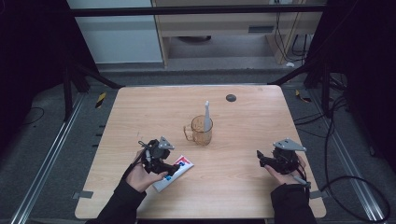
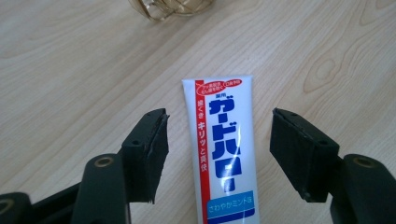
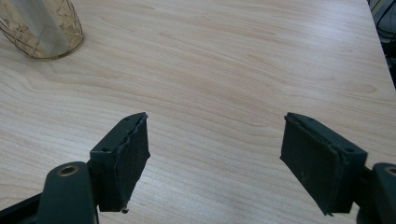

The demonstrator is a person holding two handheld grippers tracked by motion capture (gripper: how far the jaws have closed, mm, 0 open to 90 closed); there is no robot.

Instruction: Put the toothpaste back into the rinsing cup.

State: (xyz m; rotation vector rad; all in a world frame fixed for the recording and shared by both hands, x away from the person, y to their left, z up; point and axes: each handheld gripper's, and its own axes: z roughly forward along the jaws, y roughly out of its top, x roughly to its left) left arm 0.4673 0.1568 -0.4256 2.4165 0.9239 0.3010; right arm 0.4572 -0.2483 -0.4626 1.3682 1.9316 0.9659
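High view: left gripper (image 1: pixel 164 169) sits near the table's (image 1: pixel 140 112) front-left corner, right over the toothpaste tube (image 1: pixel 180 169), which lies flat on the wood, angled toward the centre. Amber glass mug (image 1: pixel 202 131) stands mid-table just behind the tube, white toothbrush (image 1: pixel 206 116) upright inside it. Right gripper (image 1: pixel 260 157) is near the front-right corner, well apart from the mug and the tube. Small dark disc (image 1: pixel 230 98) near the far edge

Left gripper view: jaws spread wide, one each side of the tube (image 2: pixel 224 149), neither pad touching it, nothing gripped. Mug base (image 2: pixel 168 7) at the top edge

Right gripper view: jaws wide apart over bare wood, holding nothing. Mug (image 3: pixel 39 28) at the top-left corner, clear of the jaws
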